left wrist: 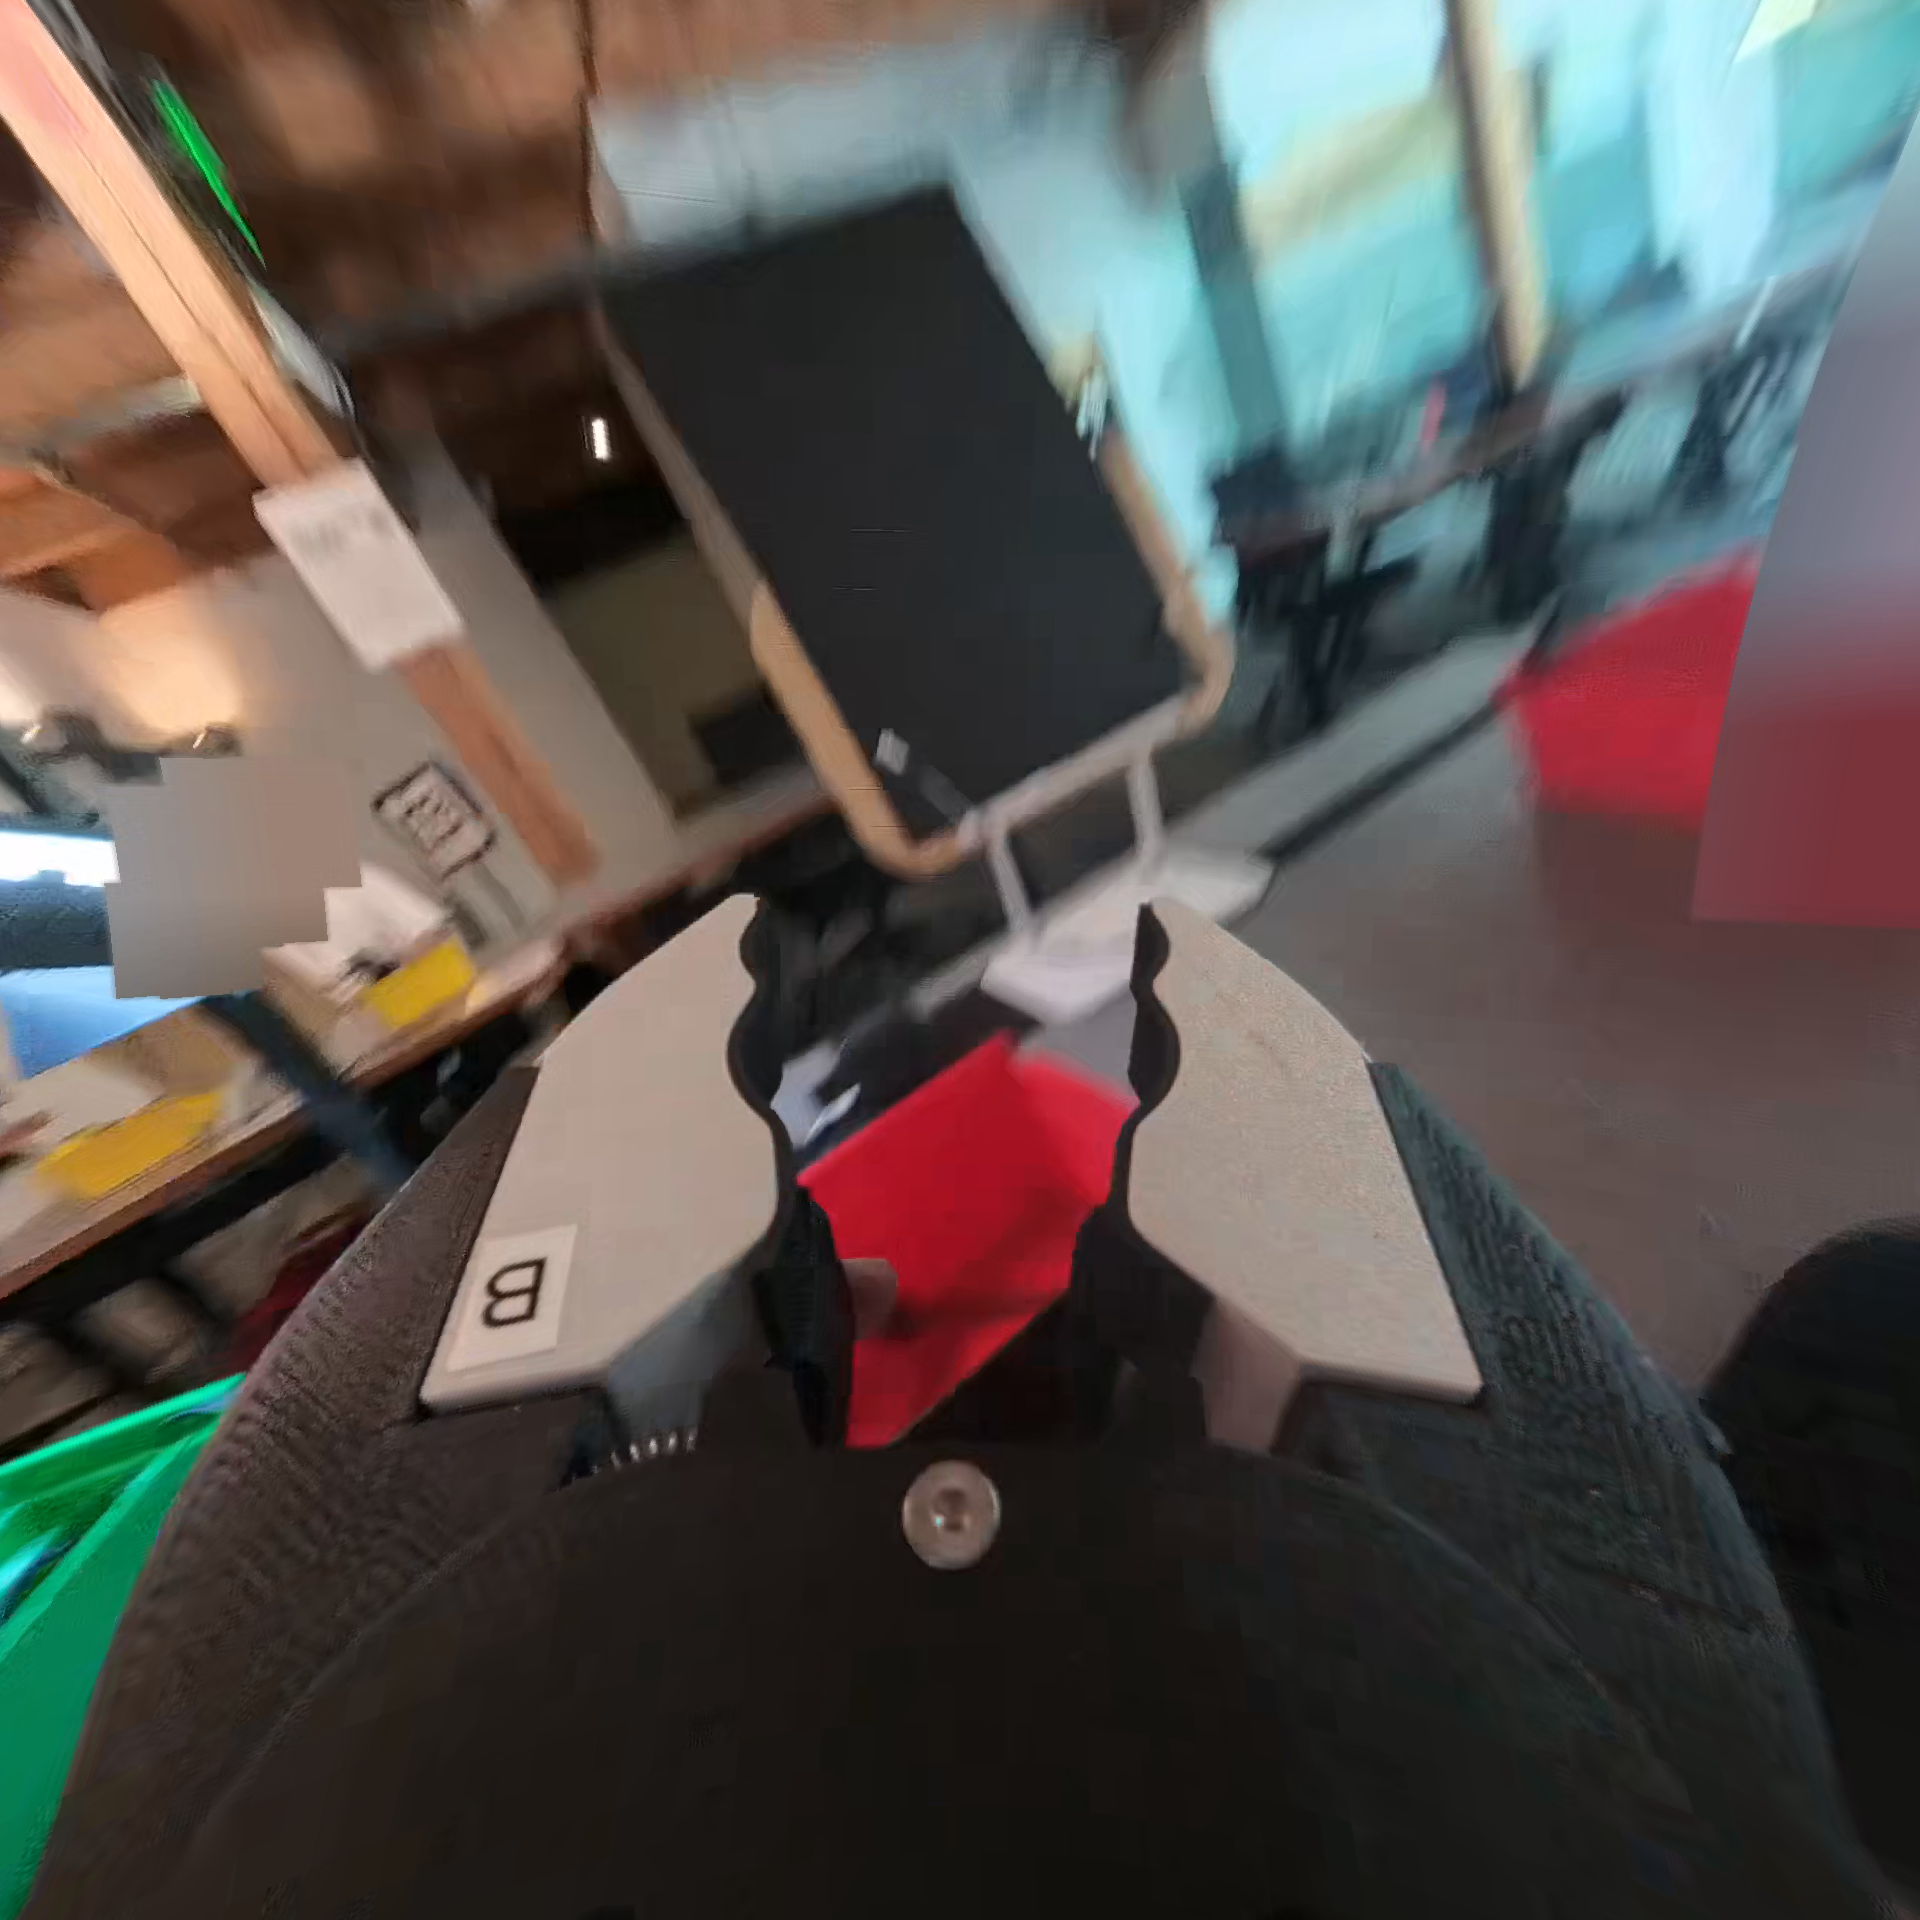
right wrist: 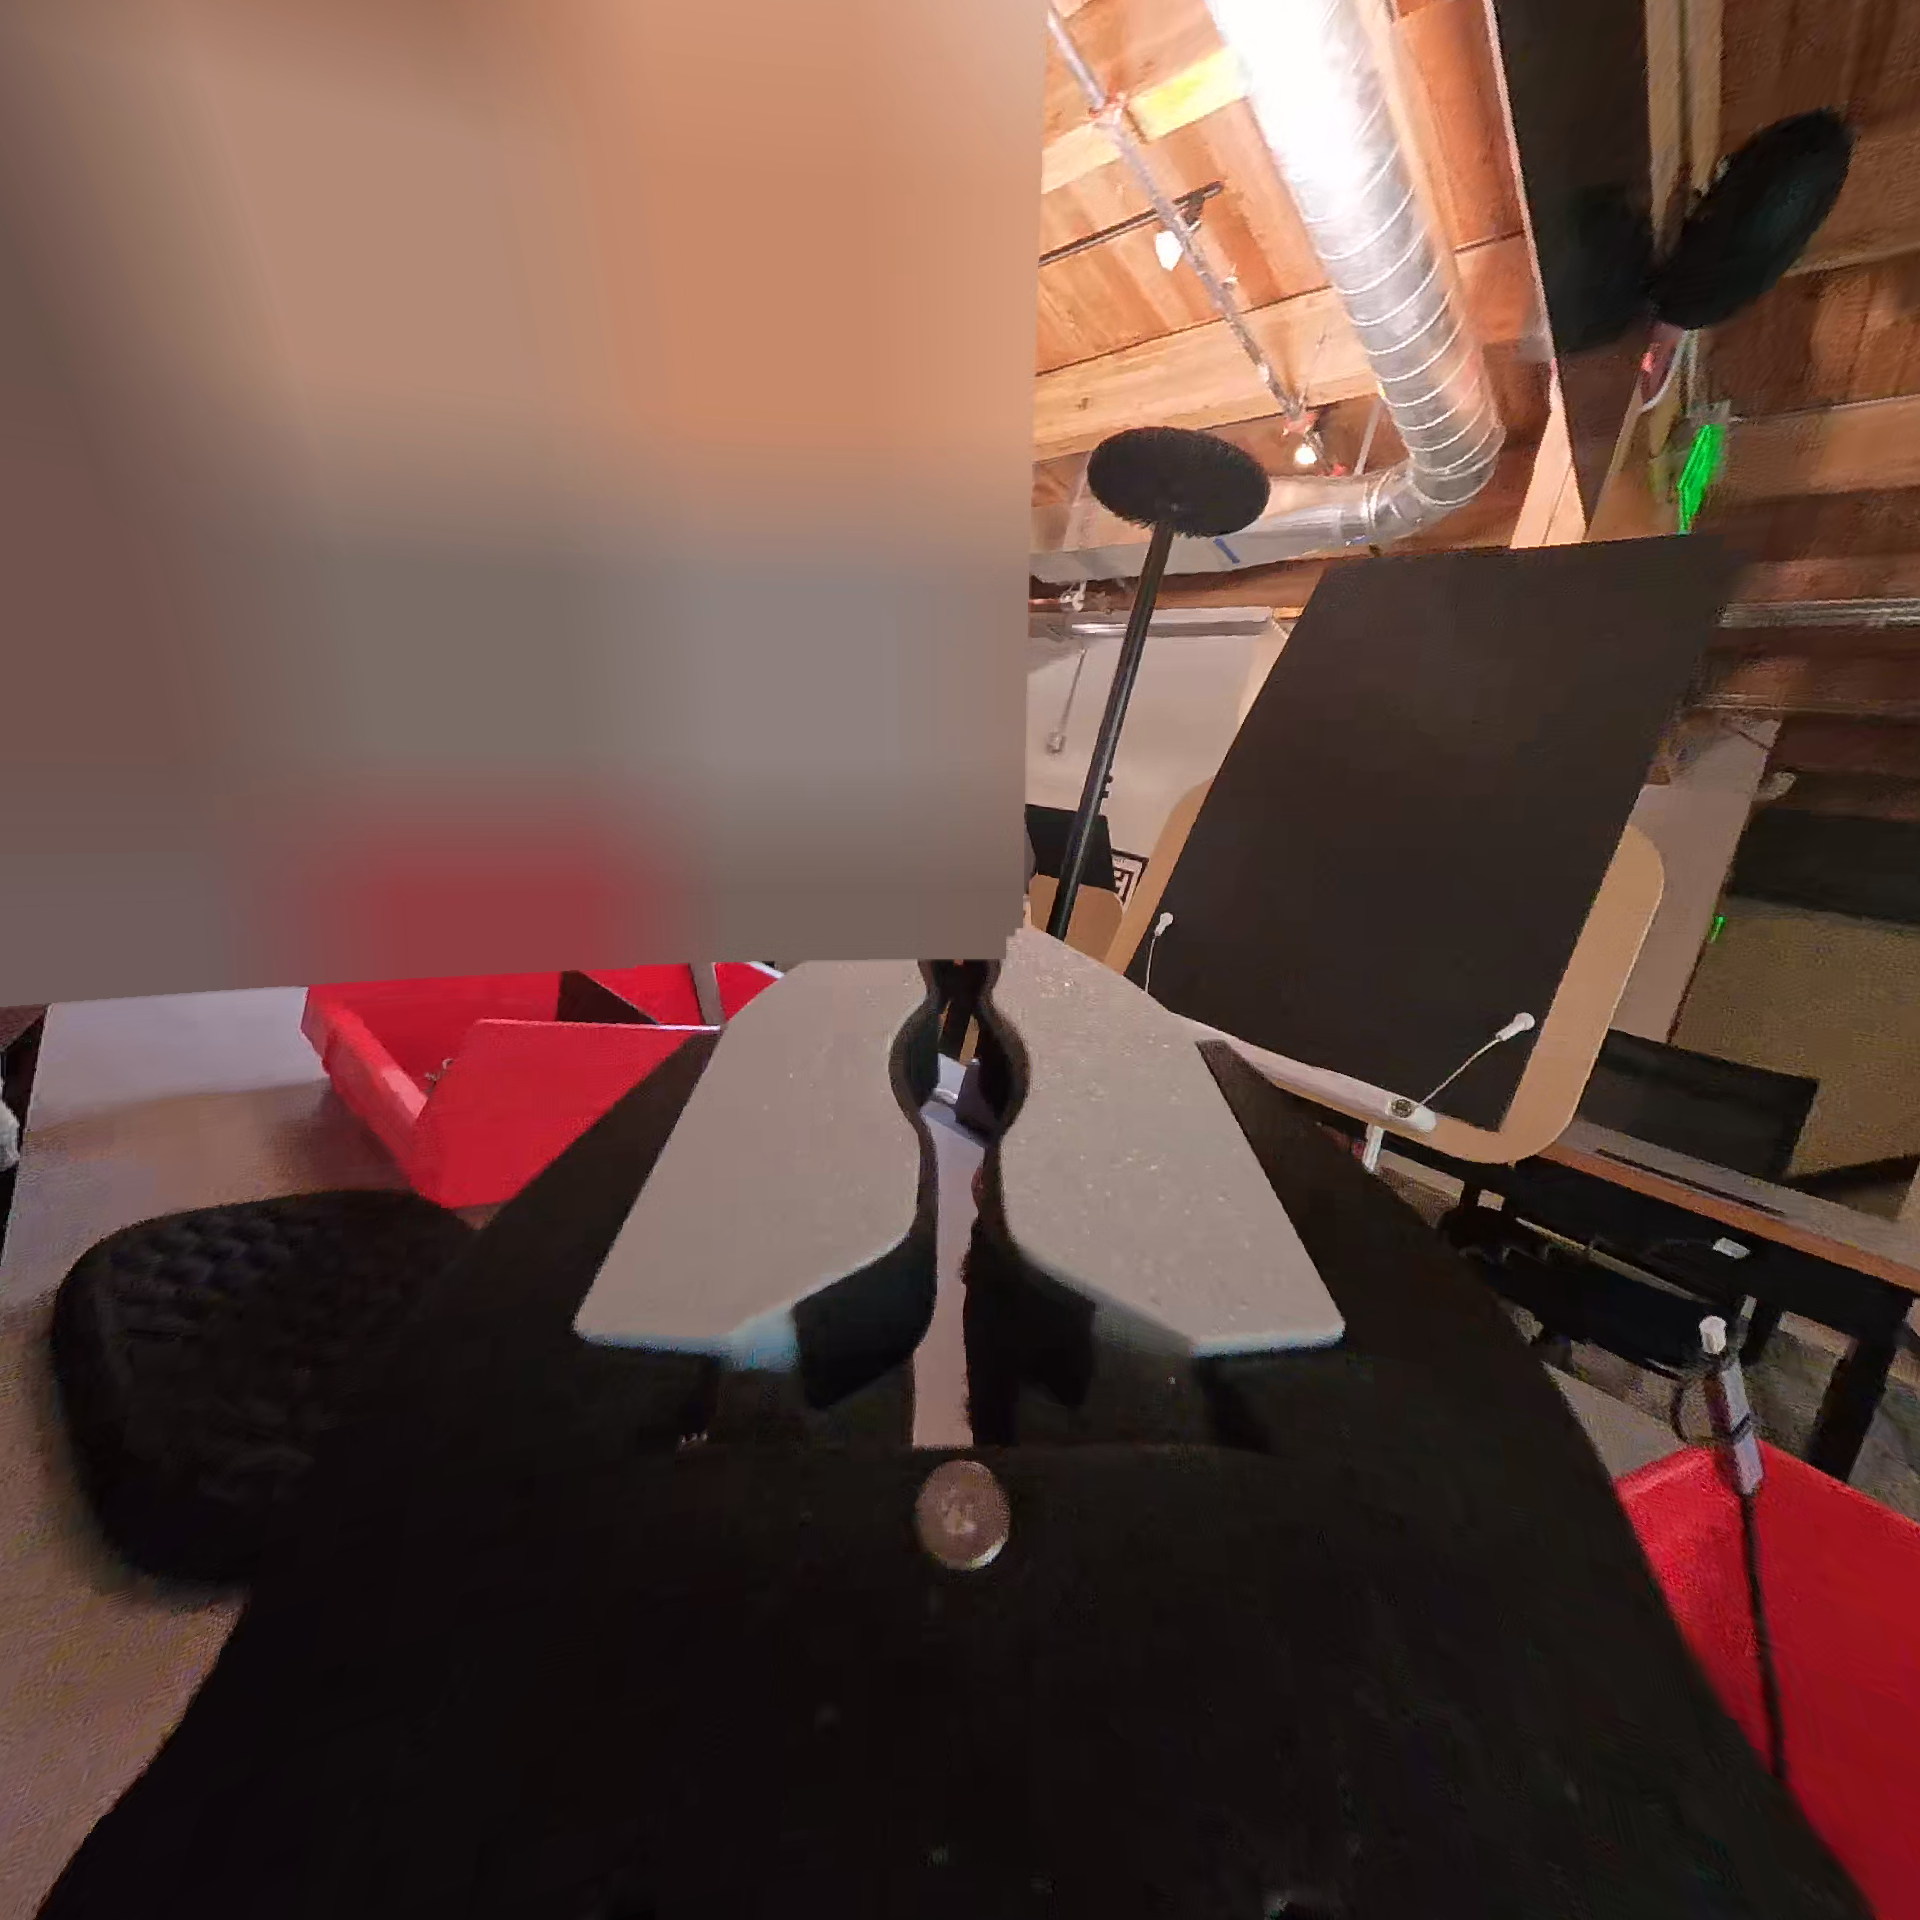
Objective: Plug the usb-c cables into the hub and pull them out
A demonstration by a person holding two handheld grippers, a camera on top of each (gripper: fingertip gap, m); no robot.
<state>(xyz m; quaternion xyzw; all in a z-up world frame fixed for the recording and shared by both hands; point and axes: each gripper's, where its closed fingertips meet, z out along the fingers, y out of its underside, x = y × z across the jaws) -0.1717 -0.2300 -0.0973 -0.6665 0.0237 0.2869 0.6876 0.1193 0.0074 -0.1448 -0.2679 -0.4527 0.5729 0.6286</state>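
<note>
With neither hub nor cables in view, my left hand-held gripper gapes wide and empty, the right hand-held gripper is nearly closed on nothing, so next I must lower both to the bench.

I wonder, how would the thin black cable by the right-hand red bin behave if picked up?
The cable looks thin, so probably floppy and light. Its plug end seems thicker and stiffer, likely the steadier place to grip.

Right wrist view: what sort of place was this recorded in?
Likely a workshop or lab in a converted industrial space: bare wooden ceiling joists, an exposed silver ribbed air duct, and red plastic bins on a worktable.
</note>
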